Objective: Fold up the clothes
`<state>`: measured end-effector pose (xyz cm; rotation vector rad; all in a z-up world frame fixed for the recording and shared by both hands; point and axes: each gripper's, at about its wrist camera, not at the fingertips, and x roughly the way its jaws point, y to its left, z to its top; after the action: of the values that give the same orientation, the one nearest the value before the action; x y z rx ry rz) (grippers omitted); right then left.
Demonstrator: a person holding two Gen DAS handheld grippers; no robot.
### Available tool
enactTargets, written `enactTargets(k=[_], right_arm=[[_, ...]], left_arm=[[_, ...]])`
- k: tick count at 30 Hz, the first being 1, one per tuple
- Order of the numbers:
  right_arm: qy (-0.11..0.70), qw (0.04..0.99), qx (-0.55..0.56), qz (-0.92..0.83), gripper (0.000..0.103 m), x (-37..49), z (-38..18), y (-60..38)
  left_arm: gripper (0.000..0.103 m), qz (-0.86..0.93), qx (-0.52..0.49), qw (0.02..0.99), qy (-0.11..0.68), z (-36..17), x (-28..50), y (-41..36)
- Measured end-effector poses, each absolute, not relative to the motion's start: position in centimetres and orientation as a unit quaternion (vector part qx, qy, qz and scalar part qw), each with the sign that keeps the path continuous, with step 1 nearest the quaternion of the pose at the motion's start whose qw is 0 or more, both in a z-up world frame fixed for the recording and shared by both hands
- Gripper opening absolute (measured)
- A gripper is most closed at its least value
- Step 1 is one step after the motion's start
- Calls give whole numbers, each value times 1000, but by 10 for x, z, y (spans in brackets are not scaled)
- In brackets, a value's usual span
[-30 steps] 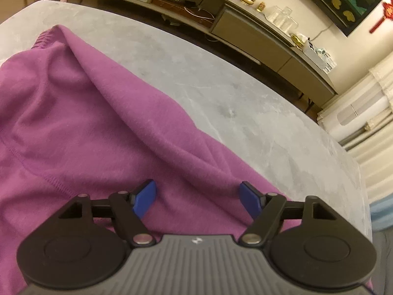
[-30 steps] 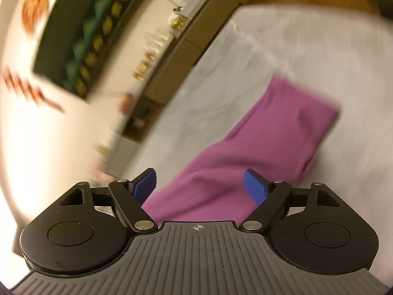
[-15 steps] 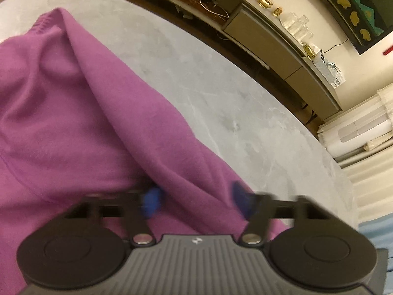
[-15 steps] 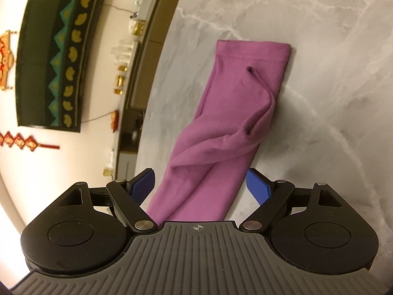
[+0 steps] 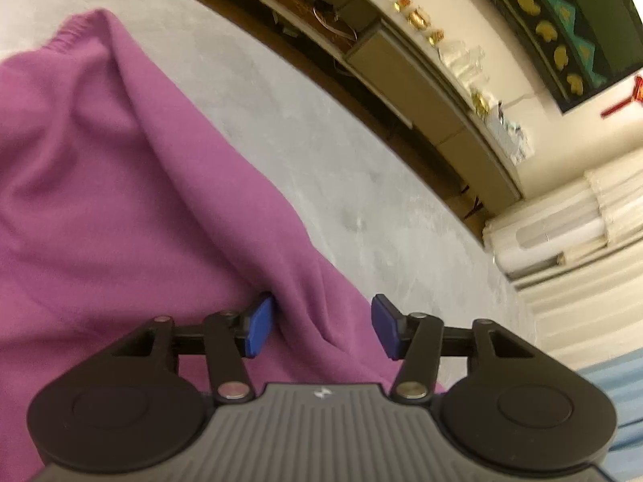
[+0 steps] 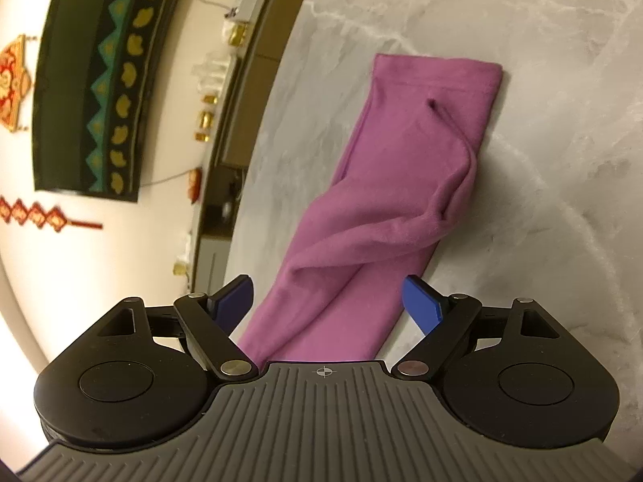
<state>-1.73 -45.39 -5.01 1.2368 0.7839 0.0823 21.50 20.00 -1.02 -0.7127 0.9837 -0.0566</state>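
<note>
Your left gripper (image 5: 321, 327) sits low in the frame over the purple garment (image 5: 120, 201), and its jaws are opening. A raised ridge of the purple fabric runs between the two blue pads (image 5: 259, 327); the left pad lies right against the fold, while the right pad stands clear of the cloth, so nothing is pinched. The garment fills the left half of that view, with a ribbed edge at the upper left, and it lies on the grey marbled table (image 5: 321, 152), which sweeps across the middle of the frame. A long low cabinet (image 5: 422, 80) with small gold ornaments on top runs along the wall at the upper right.

Your right gripper (image 6: 327, 303) has its jaws spread wide and holds nothing. In that view a long sleeve-like part of the purple garment (image 6: 402, 184) stretches from the bottom centre up to the upper middle of the frame, lying on the table (image 6: 542, 160) with a twisted fold across its middle and a flat hemmed end at the top. Its lower end passes between the blue pads without touching them. A dark wall hanging (image 6: 100, 88) with teal and gold shapes fills the upper left.
</note>
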Motion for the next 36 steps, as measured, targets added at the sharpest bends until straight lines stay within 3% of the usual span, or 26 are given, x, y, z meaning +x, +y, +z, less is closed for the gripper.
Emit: enactTargets(k=[2, 3, 8, 11, 12, 14, 15, 16, 19, 21, 23, 24, 25, 32, 33, 35, 36], right_arm=[[359, 742, 566, 26, 84, -18, -52, -456], [356, 741, 569, 20, 84, -19, -53, -458], [333, 735, 591, 2, 83, -23, -55, -468], [320, 733, 600, -3, 76, -24, -58, -474], [317, 733, 601, -7, 71, -23, -58, -475], [316, 737, 597, -17, 49, -21, -58, -477], [318, 742, 590, -19, 24, -18, -57, -476], [322, 748, 580, -21, 10, -16, -56, -476], [330, 772, 542, -17, 5, -6, -48, -474], [330, 763, 555, -20, 6, -5, -50, -478], [336, 741, 581, -25, 24, -7, -58, -483], [343, 724, 598, -26, 53, -9, -64, -486], [345, 715, 608, -27, 67, -12, -68, -487], [332, 706, 625, -30, 64, -19, -73, -489], [334, 706, 624, -32, 60, -18, -74, -489], [338, 711, 615, -37, 37, -15, -75, -489], [339, 719, 605, -41, 12, -13, -73, -489]], left_arm=[[15, -11, -320, 823, 469, -13, 212, 193], [5, -6, -318, 826, 465, -12, 210, 192], [4, -17, -330, 846, 418, 17, 190, 195], [4, -26, -331, 851, 408, 28, 181, 193], [4, -25, -330, 851, 408, 28, 180, 192], [4, -21, -326, 852, 410, 26, 178, 189], [3, -21, -328, 852, 408, 26, 177, 189], [3, -21, -330, 852, 406, 26, 176, 189], [3, -31, -336, 856, 392, 35, 167, 195], [3, -37, -337, 858, 386, 41, 163, 196], [3, -43, -338, 859, 383, 45, 158, 198], [3, -45, -338, 858, 385, 44, 155, 199], [4, -45, -337, 856, 389, 42, 154, 199], [4, -29, -321, 850, 417, 25, 157, 195], [4, -28, -318, 850, 419, 24, 157, 194], [4, -24, -315, 852, 417, 24, 157, 194], [4, -23, -316, 854, 413, 26, 155, 195]])
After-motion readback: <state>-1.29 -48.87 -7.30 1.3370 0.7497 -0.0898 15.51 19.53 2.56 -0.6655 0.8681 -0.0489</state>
